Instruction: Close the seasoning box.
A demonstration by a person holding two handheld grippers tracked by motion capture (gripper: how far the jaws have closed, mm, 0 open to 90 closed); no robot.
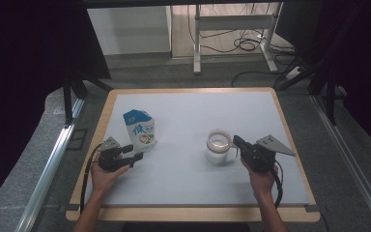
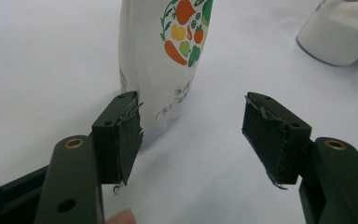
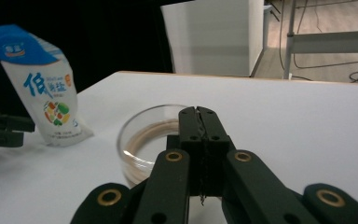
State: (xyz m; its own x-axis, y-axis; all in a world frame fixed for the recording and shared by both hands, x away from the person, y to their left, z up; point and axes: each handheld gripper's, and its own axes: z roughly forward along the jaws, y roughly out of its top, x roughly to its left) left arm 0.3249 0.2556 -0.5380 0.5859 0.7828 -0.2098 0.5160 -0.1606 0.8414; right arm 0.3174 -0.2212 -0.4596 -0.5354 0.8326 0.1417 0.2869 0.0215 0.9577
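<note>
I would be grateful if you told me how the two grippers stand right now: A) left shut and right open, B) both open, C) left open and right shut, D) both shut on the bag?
C: the left gripper has its jaws apart just short of the salt bag, while the right gripper has its jaws pressed together at the rim of the glass cup.

Right gripper (image 3: 199, 112), jaws pressed together, at the glass cup's (image 3: 142, 135) rim; pouch (image 3: 46, 88) stands at ten o'clock on the table (image 3: 298, 121)
</note>
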